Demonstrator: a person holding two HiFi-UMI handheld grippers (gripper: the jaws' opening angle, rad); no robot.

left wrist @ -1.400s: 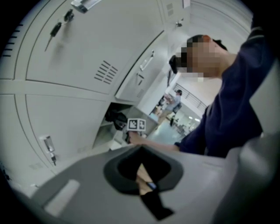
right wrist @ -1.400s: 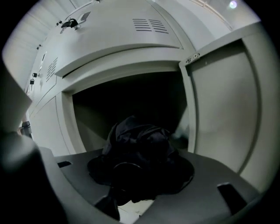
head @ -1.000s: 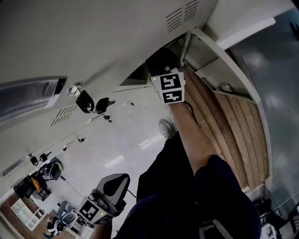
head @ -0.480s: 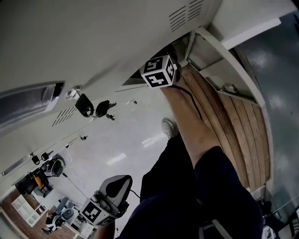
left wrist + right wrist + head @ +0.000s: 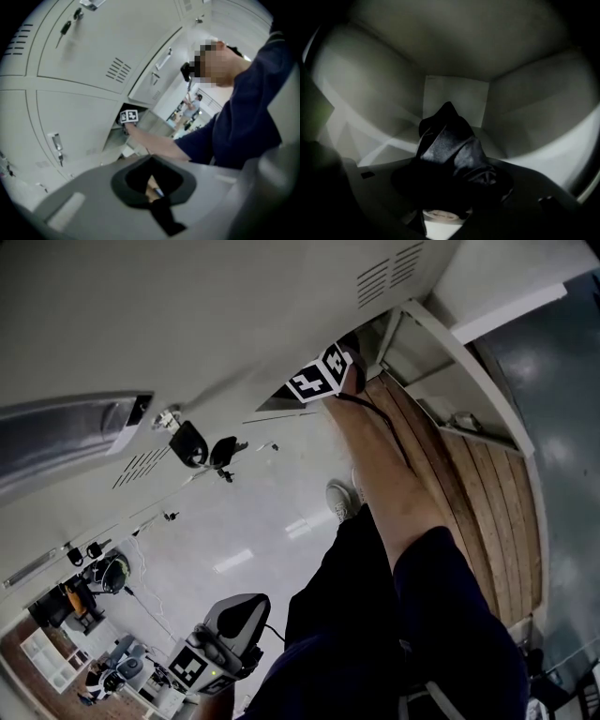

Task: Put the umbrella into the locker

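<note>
right gripper (image 5: 323, 376) reaches into the open locker (image 5: 457, 101), jaws clamped on the near end of the black folded umbrella (image 5: 452, 154). umbrella's long axis runs away from the jaws, far end pointing at the back wall, tilted up a bit. it's inside the compartment, side walls close on both sides; can't tell if it touches the floor. open door (image 5: 450, 352) is beside the arm. keys (image 5: 192, 444) hang from the neighbouring door. left gripper (image 5: 220, 638) sits low, jaws look together, holding nothing.
</note>
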